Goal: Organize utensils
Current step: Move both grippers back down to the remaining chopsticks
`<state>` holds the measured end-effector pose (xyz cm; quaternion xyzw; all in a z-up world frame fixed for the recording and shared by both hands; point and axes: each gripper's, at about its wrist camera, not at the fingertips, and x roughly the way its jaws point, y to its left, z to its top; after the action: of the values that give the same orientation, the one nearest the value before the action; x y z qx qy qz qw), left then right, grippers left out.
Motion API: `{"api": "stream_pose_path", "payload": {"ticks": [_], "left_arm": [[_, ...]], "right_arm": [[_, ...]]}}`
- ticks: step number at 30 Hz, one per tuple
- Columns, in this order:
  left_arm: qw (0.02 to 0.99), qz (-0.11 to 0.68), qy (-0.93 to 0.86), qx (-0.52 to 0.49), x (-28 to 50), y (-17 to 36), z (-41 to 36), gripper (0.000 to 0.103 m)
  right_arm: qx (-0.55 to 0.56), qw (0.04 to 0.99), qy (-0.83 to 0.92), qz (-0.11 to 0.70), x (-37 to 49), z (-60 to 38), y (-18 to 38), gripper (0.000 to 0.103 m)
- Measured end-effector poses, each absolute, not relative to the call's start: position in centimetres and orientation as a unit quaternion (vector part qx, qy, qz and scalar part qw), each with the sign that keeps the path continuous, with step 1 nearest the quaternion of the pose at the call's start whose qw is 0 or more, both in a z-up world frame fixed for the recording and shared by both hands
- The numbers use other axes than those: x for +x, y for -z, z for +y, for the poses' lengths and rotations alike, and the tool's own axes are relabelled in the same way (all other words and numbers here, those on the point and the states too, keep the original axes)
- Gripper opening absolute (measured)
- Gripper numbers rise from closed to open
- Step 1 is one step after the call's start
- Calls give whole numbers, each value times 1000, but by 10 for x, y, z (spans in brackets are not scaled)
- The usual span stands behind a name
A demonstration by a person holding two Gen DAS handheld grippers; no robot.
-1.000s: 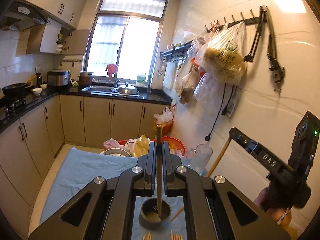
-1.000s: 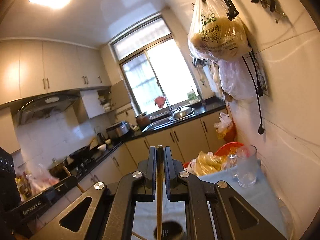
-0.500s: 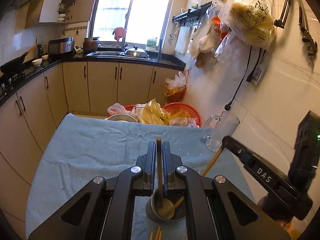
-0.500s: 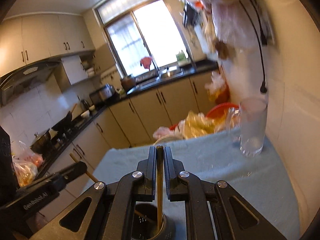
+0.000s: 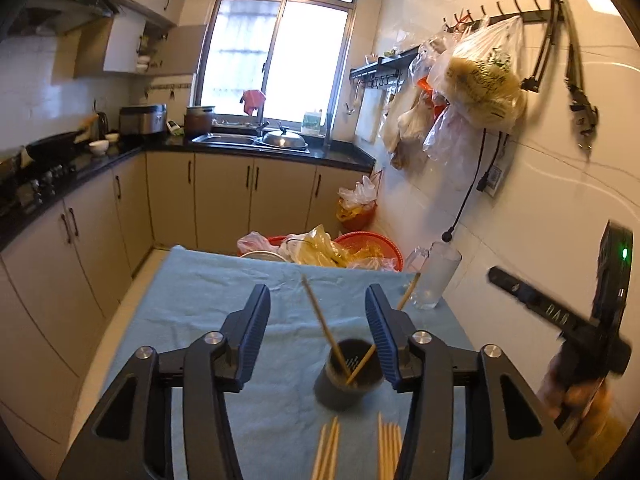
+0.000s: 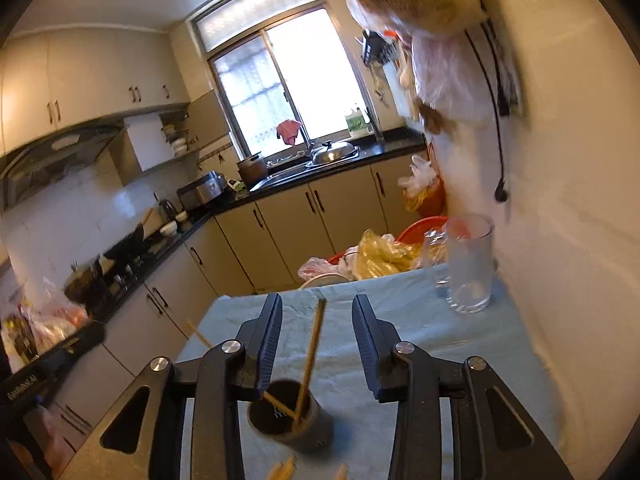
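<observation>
A dark cylindrical holder stands on the blue cloth with two wooden chopsticks leaning in it, crossed. My left gripper is open and empty, its jaws wide apart above and behind the holder. In the right wrist view the same holder holds the two chopsticks. My right gripper is open and empty above it. Several loose chopsticks lie on the cloth in front of the holder.
A clear glass mug stands at the cloth's far right by the tiled wall. Red baskets with plastic bags sit beyond the table's far edge. Bags hang from wall hooks. Cabinets line the left side.
Both grippers opened and let go of one chopstick each; the two chopsticks now lean in the holder. Both grippers lifted and tilted back a little.
</observation>
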<state>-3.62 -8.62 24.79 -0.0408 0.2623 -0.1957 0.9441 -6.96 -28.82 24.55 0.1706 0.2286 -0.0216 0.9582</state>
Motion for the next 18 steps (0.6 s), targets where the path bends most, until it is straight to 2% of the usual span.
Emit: {"api": "stream_pose_path", "payload": {"ticks": [2,5,10,12,13,14,16,18], "left_arm": [[943,266,195,-32,-54,-243,-77,58],[938,285,194,-20,-74,-222,-67,59],[907,368,204,-4,-86,-145,-65,59],[879,426,213,3,-82,-99,-71,51],[868,447,216,7,-80,-83,-75,35],[852,475,220,11,-78,-63,-79,22],[835,502,227,13,-77,-38,-83,19],[829,509,230,23,-79,-22,-89,19]], "right_arm": [[143,959,25,244,-90,-287,-255,46],[92,956,30,277,-116,-286,-260,54],[75,929,10,362,-153,-287,-215,55],[95,911,-12,402,-163,-285,-175,55],[104,900,-22,422,-168,-281,-151,50],[110,893,-29,435,-169,-277,-134,41],[129,874,-50,465,-171,-267,-97,32],[139,862,-63,483,-174,-253,-67,32]]}}
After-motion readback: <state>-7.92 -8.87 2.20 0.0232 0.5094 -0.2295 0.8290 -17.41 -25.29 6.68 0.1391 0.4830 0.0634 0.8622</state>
